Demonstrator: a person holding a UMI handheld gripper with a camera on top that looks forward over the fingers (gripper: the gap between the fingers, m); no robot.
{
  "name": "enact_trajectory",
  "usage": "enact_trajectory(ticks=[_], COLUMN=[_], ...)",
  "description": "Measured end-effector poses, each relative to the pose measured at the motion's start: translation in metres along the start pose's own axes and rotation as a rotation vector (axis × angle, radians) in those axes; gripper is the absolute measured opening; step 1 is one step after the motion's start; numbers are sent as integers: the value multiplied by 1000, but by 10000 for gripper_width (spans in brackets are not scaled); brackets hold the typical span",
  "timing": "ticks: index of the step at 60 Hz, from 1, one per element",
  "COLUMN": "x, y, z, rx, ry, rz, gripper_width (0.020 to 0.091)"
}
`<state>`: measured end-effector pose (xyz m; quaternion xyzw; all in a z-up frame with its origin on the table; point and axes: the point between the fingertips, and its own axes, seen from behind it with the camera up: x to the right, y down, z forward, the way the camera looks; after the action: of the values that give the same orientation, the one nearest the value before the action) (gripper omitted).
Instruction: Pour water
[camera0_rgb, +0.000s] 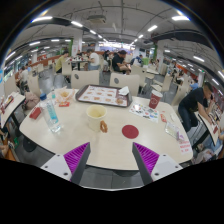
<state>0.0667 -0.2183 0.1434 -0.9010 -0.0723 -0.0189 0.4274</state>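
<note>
White table (110, 145) fills the centre of the frame. Tray (103, 95) sits at its far edge, upper centre. Water bottle (52, 112) (clear, upright) stands left of centre, well ahead of the left finger. Yellow cup (96, 118) sits centre, beyond the fingers; red coaster (130, 131) just right of it. Claw (111, 157) spread wide, holding nothing, magenta pads (76, 156) at bottom.

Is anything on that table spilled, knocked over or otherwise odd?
Nothing stands out. The water bottle and the cup stand upright on the table, with no spill visible. The tray lies flat beyond them. The hand-held gripper is open, its fingers empty, short of both.
</note>
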Motion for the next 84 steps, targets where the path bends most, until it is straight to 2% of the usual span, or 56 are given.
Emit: enact_trajectory(ticks=[16,31,38,46,54,61,64,74,79,84], x=[-20,-114,-179,-245,-278,-292,-294,-299,-297,-296], y=[16,46,37,2,-42,-68,-73,-81,-86,-88], z=[0,2,16,44,85,126,143,177,179,181], rx=[-41,-63,-26,54,148,191,196,231,251,260], ry=[51,-17,-87,-143,-119,-93,-75,-62,-51,-40], rz=[10,-2,14,42,101,144,152,132,113,113], gripper_width=[850,853,856,858,856,849,816,581,538,464])
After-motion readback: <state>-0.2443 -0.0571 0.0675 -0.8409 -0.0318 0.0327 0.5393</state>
